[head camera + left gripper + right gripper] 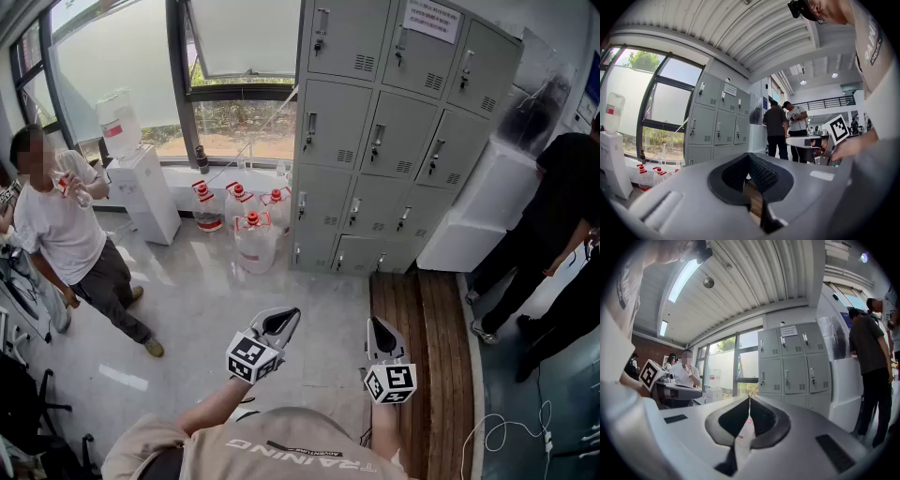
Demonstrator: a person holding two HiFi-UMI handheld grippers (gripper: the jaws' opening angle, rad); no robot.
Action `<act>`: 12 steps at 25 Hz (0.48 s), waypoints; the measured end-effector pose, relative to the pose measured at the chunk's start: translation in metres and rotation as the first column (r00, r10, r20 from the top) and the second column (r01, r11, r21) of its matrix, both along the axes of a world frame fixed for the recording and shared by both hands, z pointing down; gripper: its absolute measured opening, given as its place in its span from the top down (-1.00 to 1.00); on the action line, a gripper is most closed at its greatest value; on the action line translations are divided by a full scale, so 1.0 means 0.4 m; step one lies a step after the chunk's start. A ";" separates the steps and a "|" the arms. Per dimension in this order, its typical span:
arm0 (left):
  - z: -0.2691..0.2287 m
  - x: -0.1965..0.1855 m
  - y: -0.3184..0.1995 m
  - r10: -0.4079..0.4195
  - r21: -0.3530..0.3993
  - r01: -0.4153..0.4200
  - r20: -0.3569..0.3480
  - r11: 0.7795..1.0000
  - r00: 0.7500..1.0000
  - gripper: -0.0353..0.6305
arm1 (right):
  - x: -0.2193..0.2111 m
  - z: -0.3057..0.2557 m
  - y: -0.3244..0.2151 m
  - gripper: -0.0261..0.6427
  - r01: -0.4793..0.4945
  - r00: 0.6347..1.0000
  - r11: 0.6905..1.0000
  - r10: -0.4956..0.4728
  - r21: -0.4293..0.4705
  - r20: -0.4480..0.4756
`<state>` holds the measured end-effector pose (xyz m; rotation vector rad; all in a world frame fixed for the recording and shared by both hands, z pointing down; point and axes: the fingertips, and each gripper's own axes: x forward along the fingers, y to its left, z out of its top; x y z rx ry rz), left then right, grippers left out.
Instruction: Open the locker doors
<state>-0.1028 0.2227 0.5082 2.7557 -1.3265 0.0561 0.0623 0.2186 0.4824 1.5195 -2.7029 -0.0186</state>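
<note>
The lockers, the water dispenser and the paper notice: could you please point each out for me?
lockers (398,117): head view, on a middle door.
water dispenser (150,192): head view, on its white body.
paper notice (431,19): head view, middle of the sheet.

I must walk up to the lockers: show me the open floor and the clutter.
Free: the pale floor between the person in white and the wooden strip, and that strip up to the lockers. Crowded: water jugs at the lockers' left foot.
</note>
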 end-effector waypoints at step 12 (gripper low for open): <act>0.085 -0.061 -0.121 0.029 -0.069 -0.030 -0.010 0.997 1.000 0.88 | -0.057 0.034 -0.105 0.89 -0.028 0.999 1.000 0.028 -0.003 -0.033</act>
